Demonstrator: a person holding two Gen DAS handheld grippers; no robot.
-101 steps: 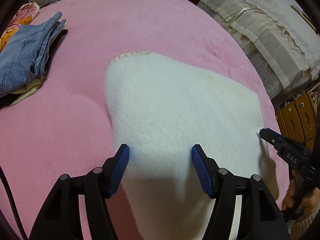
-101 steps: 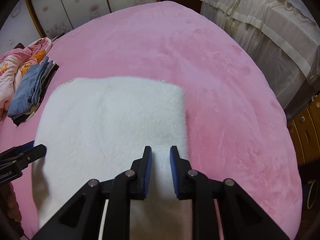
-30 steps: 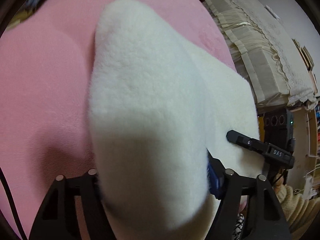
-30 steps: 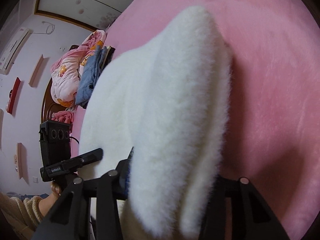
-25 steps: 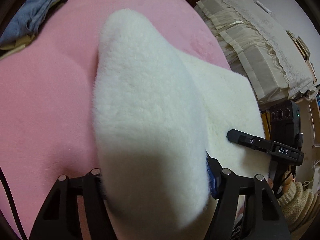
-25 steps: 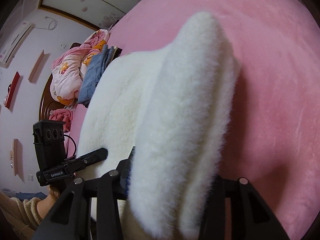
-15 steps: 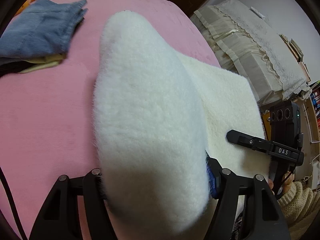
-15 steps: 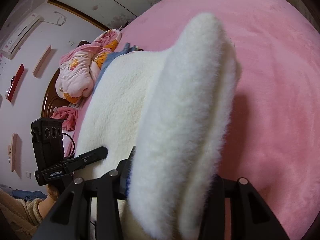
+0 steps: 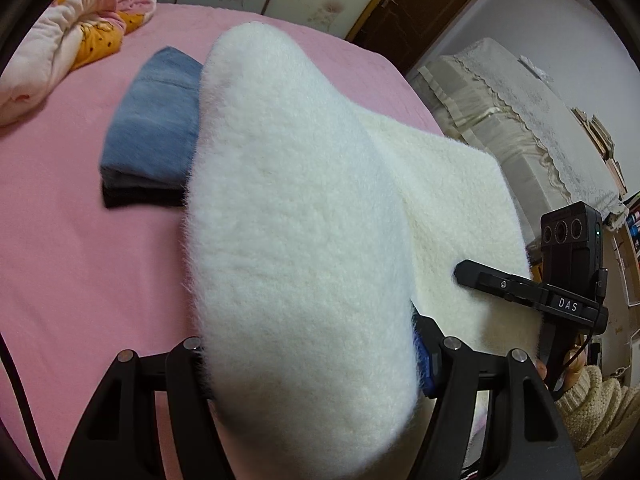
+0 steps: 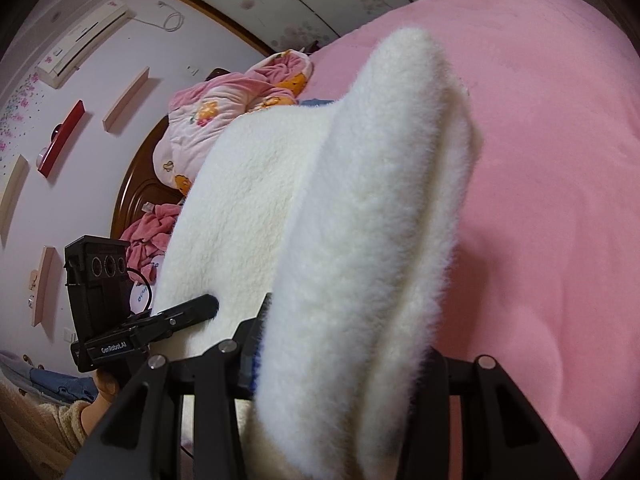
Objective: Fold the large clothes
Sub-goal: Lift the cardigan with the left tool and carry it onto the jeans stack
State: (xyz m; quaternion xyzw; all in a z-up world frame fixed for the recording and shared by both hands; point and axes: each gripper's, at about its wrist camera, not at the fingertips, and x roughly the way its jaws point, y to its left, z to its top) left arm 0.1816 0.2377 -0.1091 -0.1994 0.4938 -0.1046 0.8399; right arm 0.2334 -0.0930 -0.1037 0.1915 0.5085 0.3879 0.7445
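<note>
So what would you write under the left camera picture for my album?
Left gripper lifting a fluffy white garment over the pink bed, folded jeans behind.

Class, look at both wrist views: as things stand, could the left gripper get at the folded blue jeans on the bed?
Probably not yet. The left gripper is shut on the white fleece garment, which bulges up between it and the folded blue jeans and hides their near edge. It would likely have to let go first.
</note>
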